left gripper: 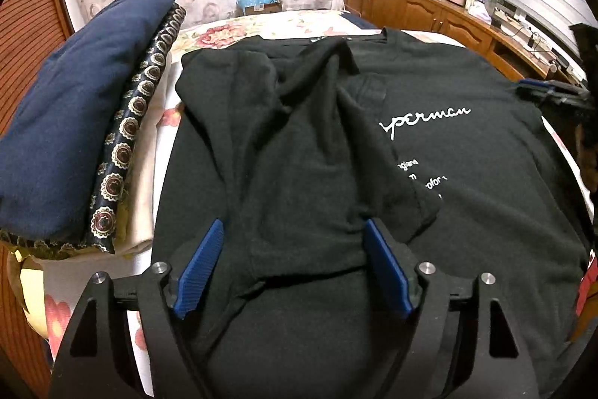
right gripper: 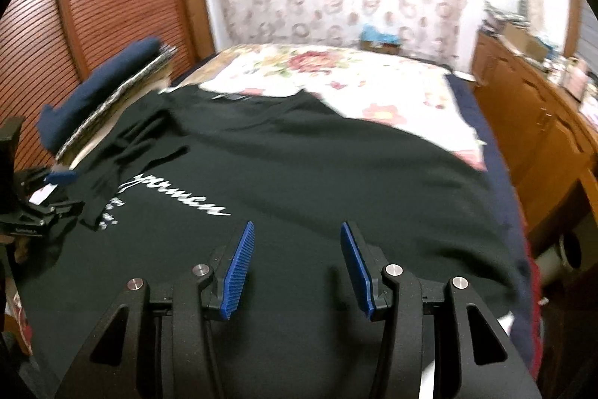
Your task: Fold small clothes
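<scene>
Both tongs open above the black T-shirt (left gripper: pixel 467 174)

Left tongs (left gripper: pixel 295 268) stand wide around the folded sleeve (left gripper: pixel 299 144), right tongs (right gripper: pixel 297 268) half-open, empty; cloth is soft, light: pinch an edge.

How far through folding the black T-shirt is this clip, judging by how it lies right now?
Done: the black T-shirt lies flat on the floral bedspread, with one side and its sleeve folded in over the white lettering. In hand: nothing; the left tongs stand open over that flap, the right tongs open above the unfolded side. Left: that side and the crosswise folds.
</scene>
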